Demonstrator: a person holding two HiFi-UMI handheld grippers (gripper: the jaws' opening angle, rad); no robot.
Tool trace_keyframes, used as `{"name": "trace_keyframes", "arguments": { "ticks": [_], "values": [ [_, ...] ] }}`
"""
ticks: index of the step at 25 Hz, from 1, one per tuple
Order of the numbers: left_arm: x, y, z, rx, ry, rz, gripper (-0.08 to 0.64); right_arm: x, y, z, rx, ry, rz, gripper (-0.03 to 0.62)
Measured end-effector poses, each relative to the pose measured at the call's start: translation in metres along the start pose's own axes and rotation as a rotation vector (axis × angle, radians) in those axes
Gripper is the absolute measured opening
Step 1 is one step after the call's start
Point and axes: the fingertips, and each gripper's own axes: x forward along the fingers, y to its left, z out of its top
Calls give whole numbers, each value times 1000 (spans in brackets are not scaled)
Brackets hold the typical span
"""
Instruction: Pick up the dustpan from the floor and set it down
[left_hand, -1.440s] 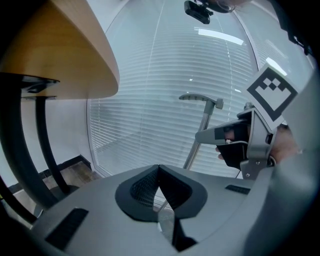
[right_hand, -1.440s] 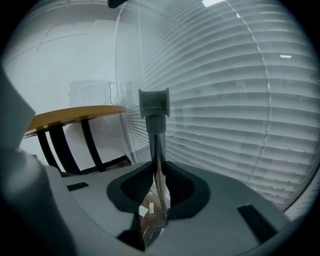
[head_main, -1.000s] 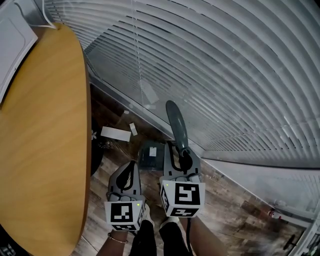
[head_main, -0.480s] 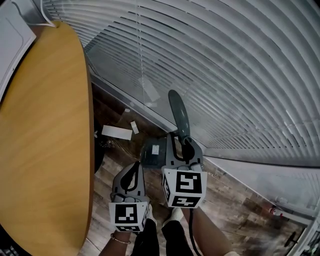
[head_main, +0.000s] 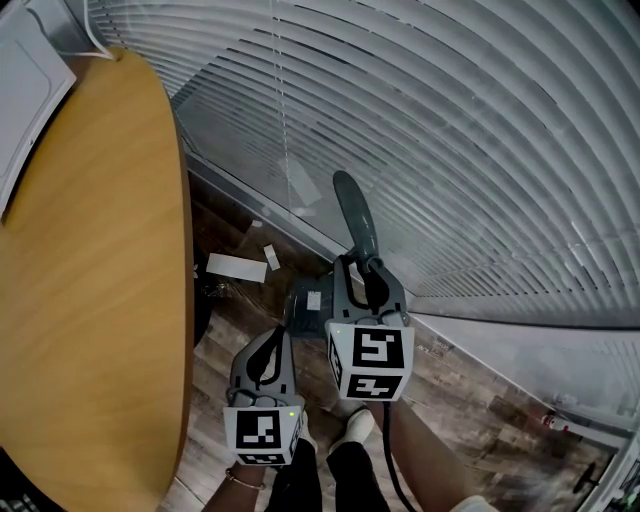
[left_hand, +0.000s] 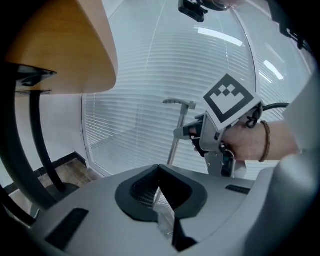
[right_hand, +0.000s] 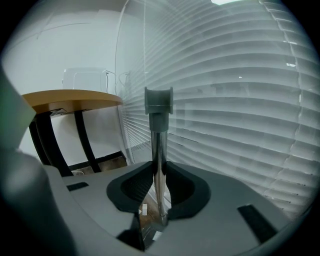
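Note:
The dustpan has a long metal pole (right_hand: 158, 160) topped by a grey grip (right_hand: 158, 102). Its dark pan (head_main: 301, 305) shows low down by the foot of the window. My right gripper (head_main: 365, 282) is shut on the pole, which stands upright between the pads (right_hand: 150, 187). I cannot tell whether the pan rests on the floor. My left gripper (head_main: 270, 345) hangs just left of and nearer than the right one, shut with nothing in it. In the left gripper view, its jaws (left_hand: 159, 172) meet, and the right gripper (left_hand: 197, 136) with the pole (left_hand: 175, 142) shows beyond.
A round wooden table (head_main: 90, 280) fills the left, with dark legs (left_hand: 42, 150) below it. White blinds (head_main: 450, 150) cover the window ahead and to the right. Paper scraps (head_main: 232, 266) lie on the wood floor (head_main: 470, 400) near the pan.
My right gripper has shifted a little towards the blinds with the dustpan pole in it. The left gripper has stayed where it was.

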Motion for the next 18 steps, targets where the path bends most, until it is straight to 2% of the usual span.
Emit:
{"name": "trace_keyframes", "arguments": {
  "ticks": [18],
  "values": [
    [-15,-7,-5,11,-14,25,15,-9,3,-5,-14,31,77,117]
  ]
}}
